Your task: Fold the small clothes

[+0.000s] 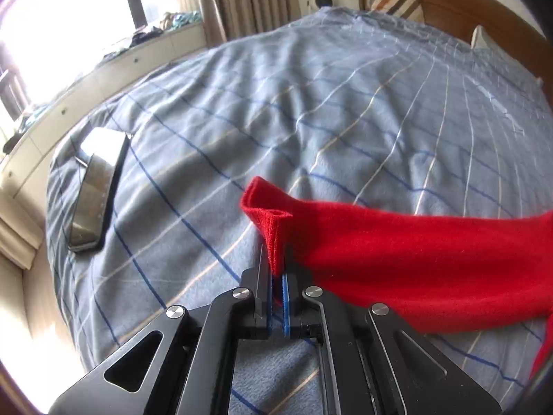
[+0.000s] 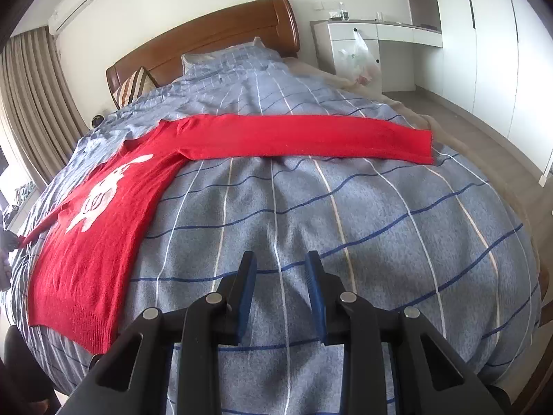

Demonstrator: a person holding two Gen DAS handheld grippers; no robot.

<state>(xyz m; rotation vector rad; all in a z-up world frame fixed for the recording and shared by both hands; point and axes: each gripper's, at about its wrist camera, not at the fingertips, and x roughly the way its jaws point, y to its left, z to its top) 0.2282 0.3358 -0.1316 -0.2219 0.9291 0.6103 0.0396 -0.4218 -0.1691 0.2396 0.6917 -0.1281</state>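
Left tool [image 1: 278, 276] pinches the red knitted sweater's cuff [image 1: 273, 228] to fold its sleeve inward; right tool [image 2: 280, 276] hangs part-open, empty, above the blue checked bed [image 2: 380, 224].

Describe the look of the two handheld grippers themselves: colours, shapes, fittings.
Both match. The left gripper and the right gripper are matte black linkage frames with triangular cut-outs and round silver pivot pins. Each has two flat black fingers faced with blue pads. No cables, markings or sleeves show.

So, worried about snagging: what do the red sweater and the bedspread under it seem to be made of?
Red sweater: looks like soft knit, perhaps wool or acrylic, matte, with a ribbed cuff showing. Bedspread: apparently brushed woven cotton, matte, finely mottled grey-blue with thin stripes.
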